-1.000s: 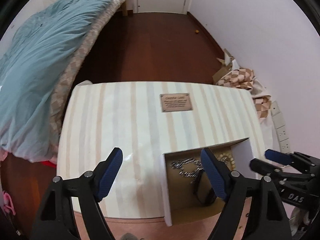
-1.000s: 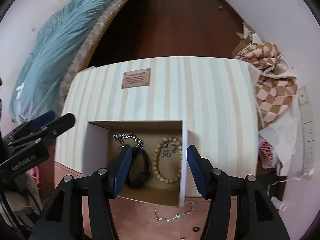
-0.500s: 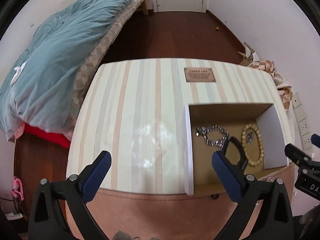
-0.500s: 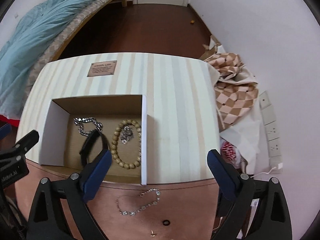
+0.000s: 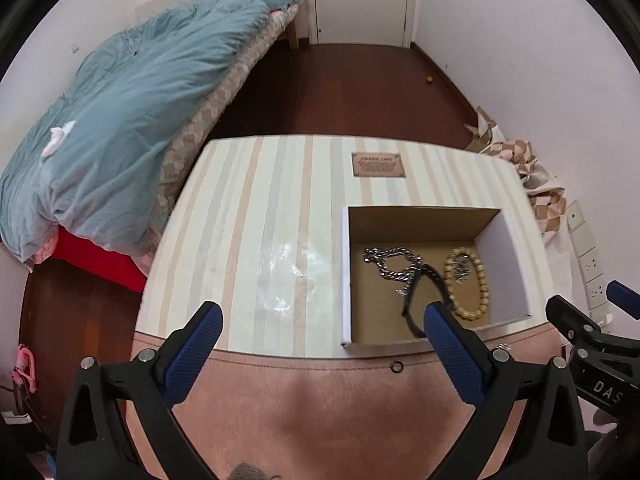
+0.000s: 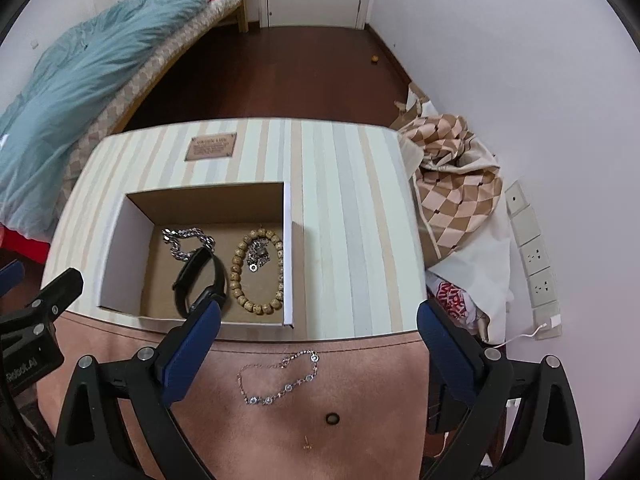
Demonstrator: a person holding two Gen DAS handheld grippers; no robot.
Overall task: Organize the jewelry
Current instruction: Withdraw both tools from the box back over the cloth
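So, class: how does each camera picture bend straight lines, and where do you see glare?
Left wrist view: the striped table top bulges, black corners frame the picture, and white glare sits near its middle. Right wrist view: the open cardboard box has splayed walls; no glare.

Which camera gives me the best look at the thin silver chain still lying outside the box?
The right wrist view: the thin silver chain lies whole and unobstructed on the pink mat, in front of the box. The left wrist view shows only a small glint of it beside the left gripper's finger.

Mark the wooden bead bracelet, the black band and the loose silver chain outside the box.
wooden bead bracelet [image 6: 239,255], right wrist view, left-side beads.
black band [image 6: 192,267], right wrist view, flat face.
loose silver chain [image 6: 280,389], right wrist view, lower links.
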